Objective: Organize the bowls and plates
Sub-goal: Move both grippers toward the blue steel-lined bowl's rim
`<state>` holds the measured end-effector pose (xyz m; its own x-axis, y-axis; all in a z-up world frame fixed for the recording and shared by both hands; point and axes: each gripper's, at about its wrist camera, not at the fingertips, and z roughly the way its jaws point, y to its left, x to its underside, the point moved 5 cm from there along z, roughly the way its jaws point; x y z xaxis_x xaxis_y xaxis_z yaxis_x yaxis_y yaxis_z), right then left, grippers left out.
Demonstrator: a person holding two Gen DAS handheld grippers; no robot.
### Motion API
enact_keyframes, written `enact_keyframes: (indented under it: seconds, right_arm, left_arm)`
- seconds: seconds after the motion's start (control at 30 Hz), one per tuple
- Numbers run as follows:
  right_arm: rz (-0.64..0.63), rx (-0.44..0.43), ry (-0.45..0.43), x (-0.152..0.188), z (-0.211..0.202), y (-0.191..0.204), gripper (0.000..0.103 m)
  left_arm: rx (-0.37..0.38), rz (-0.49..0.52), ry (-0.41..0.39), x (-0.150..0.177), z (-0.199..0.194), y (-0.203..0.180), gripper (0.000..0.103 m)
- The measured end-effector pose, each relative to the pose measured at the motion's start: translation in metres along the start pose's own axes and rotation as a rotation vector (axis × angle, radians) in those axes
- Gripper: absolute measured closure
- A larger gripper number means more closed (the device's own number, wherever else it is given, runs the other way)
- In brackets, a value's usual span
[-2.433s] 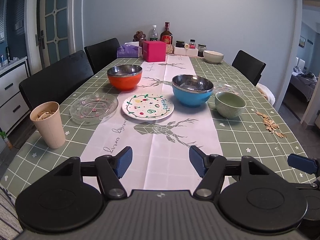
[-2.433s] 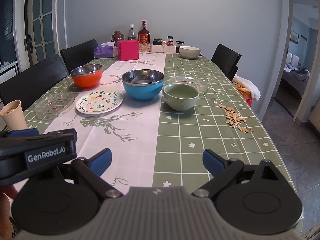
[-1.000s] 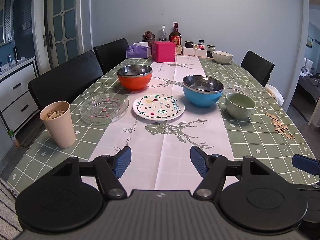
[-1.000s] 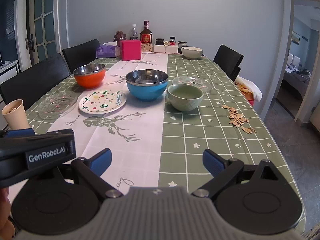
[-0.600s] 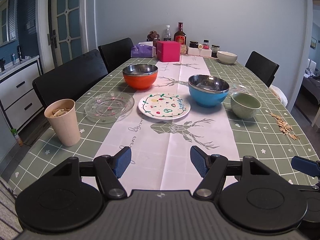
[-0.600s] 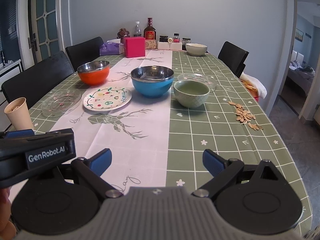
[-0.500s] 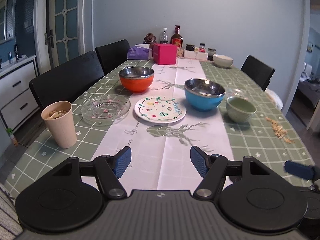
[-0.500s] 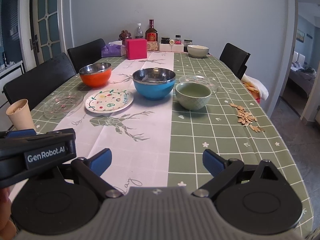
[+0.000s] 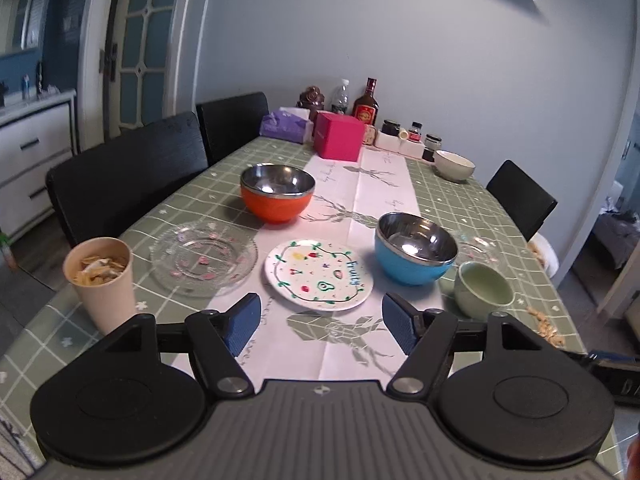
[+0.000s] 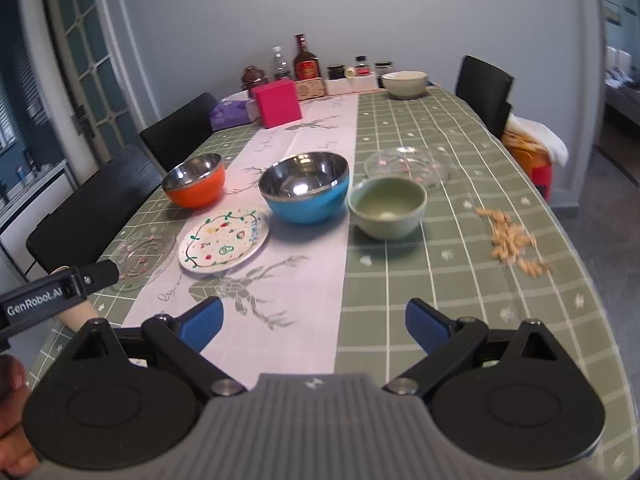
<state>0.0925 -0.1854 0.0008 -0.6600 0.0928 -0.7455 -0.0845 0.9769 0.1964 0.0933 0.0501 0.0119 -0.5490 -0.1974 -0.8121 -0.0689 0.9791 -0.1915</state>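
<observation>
Left tool [image 9: 322,322]: over the near edge of the worktop [image 9: 472,200], jaws opening, nothing between them.
Right tool [image 10: 314,326]: also over the near edge, jaws spread wide, holding nothing.
Painted plate [image 9: 319,274]: on the white runner [image 9: 360,184], mid-worktop.
Orange bowl [image 9: 277,193]: beyond the plate, towards the left edge.
Blue bowl [image 9: 416,248]: just right of the plate.
Green bowl [image 10: 387,206]: beside the blue bowl, towards the right edge.
Glass plate [image 9: 203,258]: left of the painted plate.
Second glass plate [image 10: 406,168]: behind the green bowl.
White bowl [image 10: 404,83]: far right corner.
Paper cup [image 9: 102,280]: near left edge.
</observation>
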Motion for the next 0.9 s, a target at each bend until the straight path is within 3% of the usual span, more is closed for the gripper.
enact_keyframes:
  seconds: [0.1, 0.2, 0.37, 0.47, 0.57, 0.7, 0.8, 0.87, 0.9]
  right_arm:
    - [-0.049, -0.013, 0.007, -0.035, 0.007, -0.019, 0.007]
    - [-0.048, -0.011, -0.001, -0.073, 0.023, -0.036, 0.007]
    - [-0.019, -0.039, 0.018, -0.121, 0.068, -0.051, 0.013]
    - [0.049, -0.052, 0.027, -0.142, 0.098, -0.059, 0.027]
    - [0.147, -0.08, 0.009, -0.157, 0.126, -0.069, 0.027]
    - [0.202, -0.055, -0.005, -0.16, 0.158, -0.077, 0.033]
    - [0.217, -0.04, 0.009, -0.152, 0.179, -0.08, 0.041]
    - [0.232, -0.058, 0.018, -0.149, 0.189, -0.081, 0.053]
    - [0.241, -0.076, 0.009, -0.149, 0.191, -0.08, 0.054]
  left_arm:
    - [0.073, -0.011, 0.067, -0.015, 0.019, 0.001, 0.019]
    - [0.163, 0.092, 0.118, -0.028, 0.042, -0.015, 0.018]
    - [0.273, 0.186, 0.096, -0.05, 0.082, -0.036, 0.018]
    - [0.306, 0.167, 0.102, -0.059, 0.112, -0.04, 0.018]
    - [0.302, 0.084, 0.151, -0.062, 0.147, -0.034, 0.019]
    - [0.254, -0.01, 0.216, -0.065, 0.188, -0.025, 0.022]
    - [0.215, 0.049, 0.233, -0.071, 0.214, -0.031, 0.024]
    - [0.186, 0.044, 0.216, -0.071, 0.221, -0.031, 0.025]
    - [0.183, 0.04, 0.22, -0.071, 0.225, -0.032, 0.025]
